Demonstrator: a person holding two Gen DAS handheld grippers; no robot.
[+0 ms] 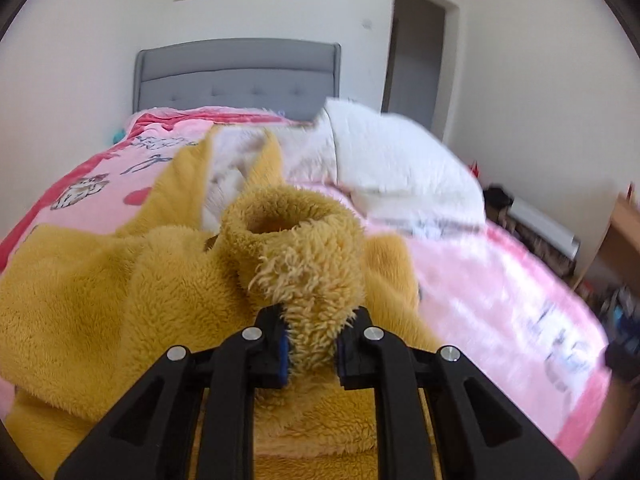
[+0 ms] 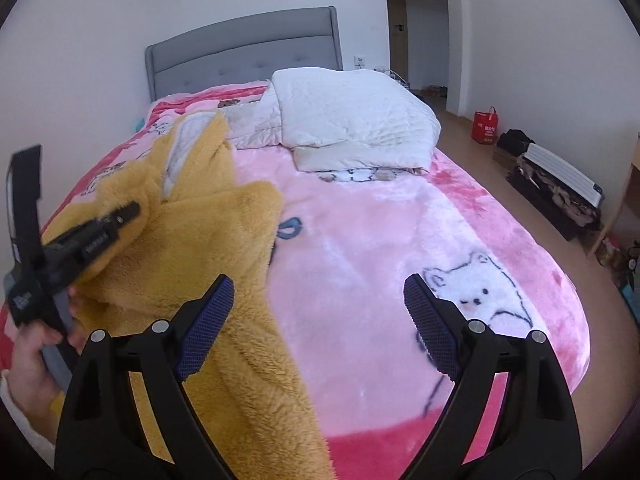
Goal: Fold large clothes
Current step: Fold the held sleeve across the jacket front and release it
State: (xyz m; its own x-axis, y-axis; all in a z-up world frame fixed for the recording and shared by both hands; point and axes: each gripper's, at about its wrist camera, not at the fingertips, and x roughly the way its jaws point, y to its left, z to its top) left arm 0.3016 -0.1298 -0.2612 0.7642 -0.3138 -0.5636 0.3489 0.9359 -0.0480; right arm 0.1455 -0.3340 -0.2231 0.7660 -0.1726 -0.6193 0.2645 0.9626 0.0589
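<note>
A large fluffy yellow garment lies crumpled on the left side of the pink bed blanket. My left gripper is shut on the garment's sleeve cuff, which stands up with its opening towards the camera. In the right wrist view the garment spreads under the left finger, and the left gripper shows at the left, held by a hand. My right gripper is open and empty above the garment's edge and the blanket.
A folded white quilt lies near the grey headboard. An open doorway is at the back right. A red bag, a white radiator and dark clutter sit on the floor to the right.
</note>
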